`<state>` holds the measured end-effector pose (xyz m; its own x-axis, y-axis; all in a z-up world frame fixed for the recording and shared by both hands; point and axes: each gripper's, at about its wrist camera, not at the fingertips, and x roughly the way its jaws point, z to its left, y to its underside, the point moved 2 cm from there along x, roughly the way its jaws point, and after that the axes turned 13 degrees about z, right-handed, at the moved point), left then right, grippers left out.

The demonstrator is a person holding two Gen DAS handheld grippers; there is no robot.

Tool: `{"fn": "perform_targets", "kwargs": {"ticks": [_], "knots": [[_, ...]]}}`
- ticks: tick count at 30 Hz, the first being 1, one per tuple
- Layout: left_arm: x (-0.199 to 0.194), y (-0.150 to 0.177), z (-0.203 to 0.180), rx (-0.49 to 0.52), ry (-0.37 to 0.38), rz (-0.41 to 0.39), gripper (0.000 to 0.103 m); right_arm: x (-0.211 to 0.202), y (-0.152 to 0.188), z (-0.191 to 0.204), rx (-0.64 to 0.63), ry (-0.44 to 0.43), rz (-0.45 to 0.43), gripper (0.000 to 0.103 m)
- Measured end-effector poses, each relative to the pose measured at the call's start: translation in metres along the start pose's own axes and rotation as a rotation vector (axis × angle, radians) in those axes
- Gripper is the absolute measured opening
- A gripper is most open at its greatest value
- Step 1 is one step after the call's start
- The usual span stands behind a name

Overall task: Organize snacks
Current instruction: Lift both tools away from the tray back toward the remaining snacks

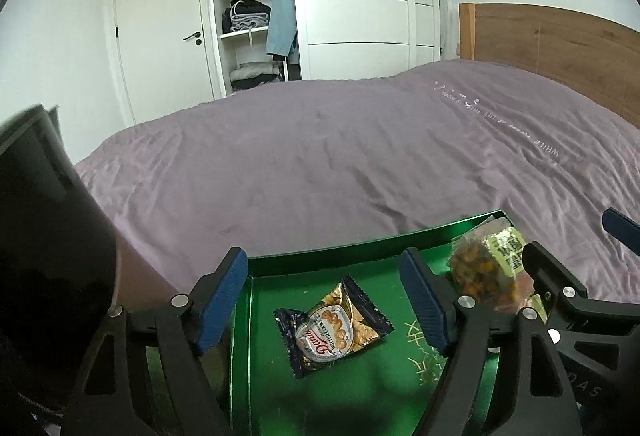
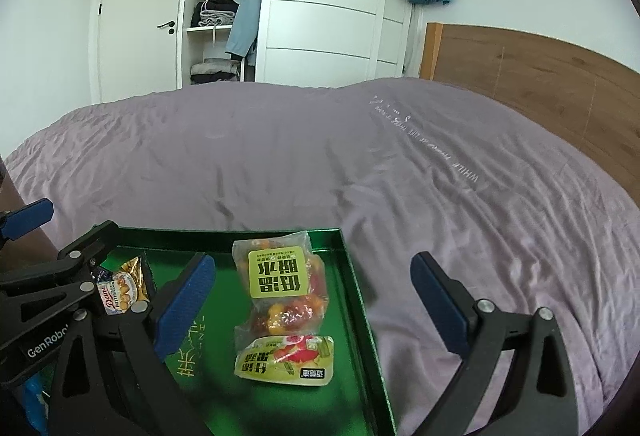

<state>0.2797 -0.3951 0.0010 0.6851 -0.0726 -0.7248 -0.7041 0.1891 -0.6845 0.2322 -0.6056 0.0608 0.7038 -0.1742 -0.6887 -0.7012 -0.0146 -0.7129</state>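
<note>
Both jaws gape, holding nothing. Cookie packet [image 1: 332,324] sits lower centre on the tray [image 1: 320,256] between my left gripper [image 1: 332,300]: light, crinkly, probably slippery; I'd pinch its crimped edge.

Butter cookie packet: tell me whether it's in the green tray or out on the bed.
In. The butter cookie packet lies flat on the floor of the green tray, inside its rim, between the open left tool's fingers, untouched.

Right gripper [image 2: 316,300] gapes above two snack bags [image 2: 280,276] in green tray [image 2: 362,300].
</note>
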Motion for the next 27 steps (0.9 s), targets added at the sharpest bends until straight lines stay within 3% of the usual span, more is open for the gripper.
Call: {"fn": "perform_targets", "kwargs": {"ticks": [17,27], "knots": [[-0.029,0.001,-0.007,0.014,0.012,-0.014,0.074,-0.034,-0.001,-0.011,-0.010,0.024,0.004,0.103],[-0.070,0.007,-0.009,0.050,0.018,-0.032,0.079,-0.086,-0.007,-0.021,0.013,0.024,-0.048,0.103]]}}
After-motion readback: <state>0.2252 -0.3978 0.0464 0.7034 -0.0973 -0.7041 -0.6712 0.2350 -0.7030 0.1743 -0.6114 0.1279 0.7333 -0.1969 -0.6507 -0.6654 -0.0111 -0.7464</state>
